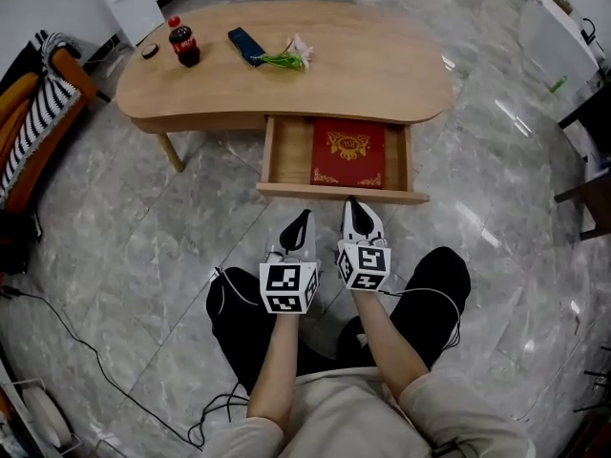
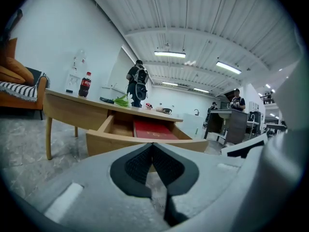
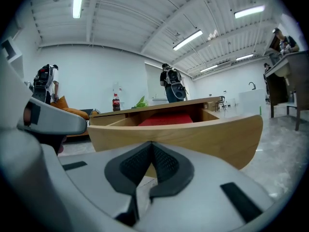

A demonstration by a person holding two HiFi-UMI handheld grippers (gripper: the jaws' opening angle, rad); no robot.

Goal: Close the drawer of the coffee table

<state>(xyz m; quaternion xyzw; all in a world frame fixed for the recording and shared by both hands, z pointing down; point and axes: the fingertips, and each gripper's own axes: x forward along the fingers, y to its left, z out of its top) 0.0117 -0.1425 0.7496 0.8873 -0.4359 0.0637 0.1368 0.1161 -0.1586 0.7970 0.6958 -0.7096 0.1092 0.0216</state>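
The wooden coffee table [image 1: 382, 70] has its drawer [image 1: 342, 193] pulled out toward me, with a red book [image 1: 348, 152] lying inside. Both grippers hover side by side just in front of the drawer's front panel. My left gripper [image 1: 305, 217] is shut and holds nothing, a short way off the panel [image 2: 120, 140]. My right gripper [image 1: 354, 203] is shut too, its tip very near the panel [image 3: 203, 137], and I cannot tell whether it touches. The red book [image 2: 152, 130] shows in the left gripper view and the same red book [image 3: 166, 119] in the right one.
On the tabletop stand a cola bottle [image 1: 183, 42], a dark flat device [image 1: 246, 45], a green-stemmed flower [image 1: 286, 57] and a small round object [image 1: 150, 52]. A sofa with a striped cushion [image 1: 33, 113] is at the left. Cables [image 1: 86, 346] lie on the marble floor. People stand far behind.
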